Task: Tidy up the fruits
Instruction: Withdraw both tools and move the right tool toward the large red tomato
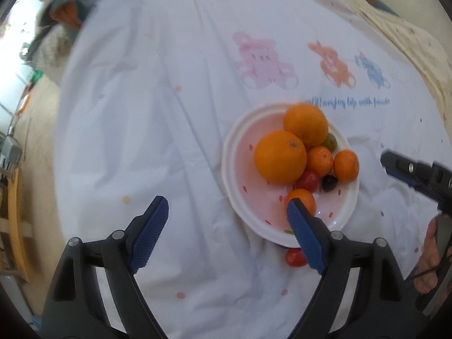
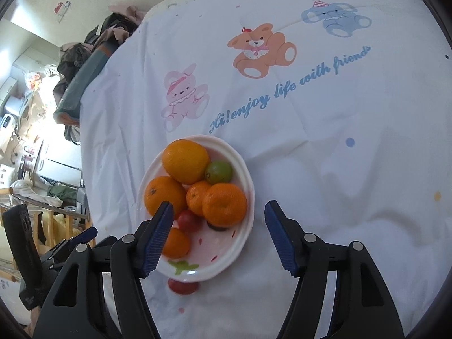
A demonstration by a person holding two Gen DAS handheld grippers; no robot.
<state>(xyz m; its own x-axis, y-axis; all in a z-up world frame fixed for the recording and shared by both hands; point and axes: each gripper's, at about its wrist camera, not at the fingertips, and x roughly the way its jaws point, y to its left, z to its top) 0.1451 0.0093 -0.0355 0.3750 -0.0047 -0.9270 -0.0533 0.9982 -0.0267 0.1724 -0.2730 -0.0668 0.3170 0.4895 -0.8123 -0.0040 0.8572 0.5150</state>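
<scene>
Blue script "Hi!enjoy life with friends" (image 2: 288, 90) crossed the white bear-printed cloth (image 2: 339, 169) above the white fruit-filled plate (image 2: 248, 180); left gripper (image 1: 226, 234) and right gripper (image 2: 219, 237) jaws stood apart, empty.

The sheet (image 2: 325, 155) was soft white cloth, matt and creased, its printed bears (image 2: 261, 50) flat and unshiny. The bowl (image 2: 243, 243) looked glazed and glossy, catching a highlight at the rim. The oranges (image 2: 186, 161) showed dimpled, faintly shiny peel; the tomato (image 2: 182, 286) was smooth. Each claw wore ribbed blue pads (image 1: 305, 237) on matt black plastic arms (image 1: 358, 288) with bright metal pins (image 2: 310, 237).
</scene>
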